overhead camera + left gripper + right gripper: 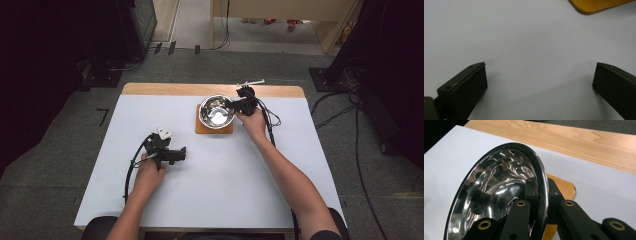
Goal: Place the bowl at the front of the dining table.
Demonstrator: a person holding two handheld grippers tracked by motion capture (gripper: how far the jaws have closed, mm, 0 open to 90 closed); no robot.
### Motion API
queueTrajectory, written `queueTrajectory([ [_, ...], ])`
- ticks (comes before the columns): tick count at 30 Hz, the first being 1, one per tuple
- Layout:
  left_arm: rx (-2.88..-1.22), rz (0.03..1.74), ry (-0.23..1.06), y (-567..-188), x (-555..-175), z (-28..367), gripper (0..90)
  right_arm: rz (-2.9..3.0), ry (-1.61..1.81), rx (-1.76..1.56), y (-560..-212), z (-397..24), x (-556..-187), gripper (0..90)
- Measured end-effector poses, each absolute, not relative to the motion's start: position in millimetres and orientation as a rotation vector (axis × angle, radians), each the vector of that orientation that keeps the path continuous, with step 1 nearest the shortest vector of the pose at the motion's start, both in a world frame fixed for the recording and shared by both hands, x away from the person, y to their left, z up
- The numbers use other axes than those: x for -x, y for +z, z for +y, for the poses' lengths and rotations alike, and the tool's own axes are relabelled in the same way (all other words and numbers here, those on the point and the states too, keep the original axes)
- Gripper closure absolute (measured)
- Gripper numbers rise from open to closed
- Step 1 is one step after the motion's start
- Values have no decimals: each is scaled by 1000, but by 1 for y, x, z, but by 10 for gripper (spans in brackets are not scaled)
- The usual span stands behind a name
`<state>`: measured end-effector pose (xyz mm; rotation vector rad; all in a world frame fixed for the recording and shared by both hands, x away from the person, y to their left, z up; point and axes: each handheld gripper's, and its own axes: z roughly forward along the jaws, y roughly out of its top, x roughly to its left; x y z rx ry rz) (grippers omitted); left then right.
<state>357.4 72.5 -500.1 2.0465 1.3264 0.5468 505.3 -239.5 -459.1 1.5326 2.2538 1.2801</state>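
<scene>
Risk, as I judge it: the steel bowl [499, 195] is held by a thin pinch on its rim alone, one jaw inside the wall and one outside. Polished metal against flat pads gives little purchase, so a quick lift or a twist of the wrist could let the bowl swing or slide out and clatter down. It could also catch the wooden board [564, 187] beneath it and drag or flip that board across the table [210, 190].

Right tongs [239, 105]: clamped on the bowl's rim, at about 3 o'clock on the bowl in the high view. In the right gripper view the rim runs straight up between the two jaws, with the bowl's open face at 9 to 10 o'clock of them. Whether the bowl's base is still on the board I cannot tell.

Bowl [216, 111]: on or just over the board [214, 128], in the far half of the table, right of centre.

Left tongs [172, 155]: jaws spread wide with nothing between them, over bare table. The bowl lies at roughly 1 o'clock from them, well apart; a corner of the board [596, 6] peeks in at 1 o'clock in the left gripper view.
</scene>
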Motion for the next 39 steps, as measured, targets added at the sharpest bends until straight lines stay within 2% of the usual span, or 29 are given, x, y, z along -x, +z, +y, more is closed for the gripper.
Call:
queueTrajectory([
  [39,-2046,1326,546,-500,-357,73,0,2210,1259,-1585,-482,-241,-509,799],
])
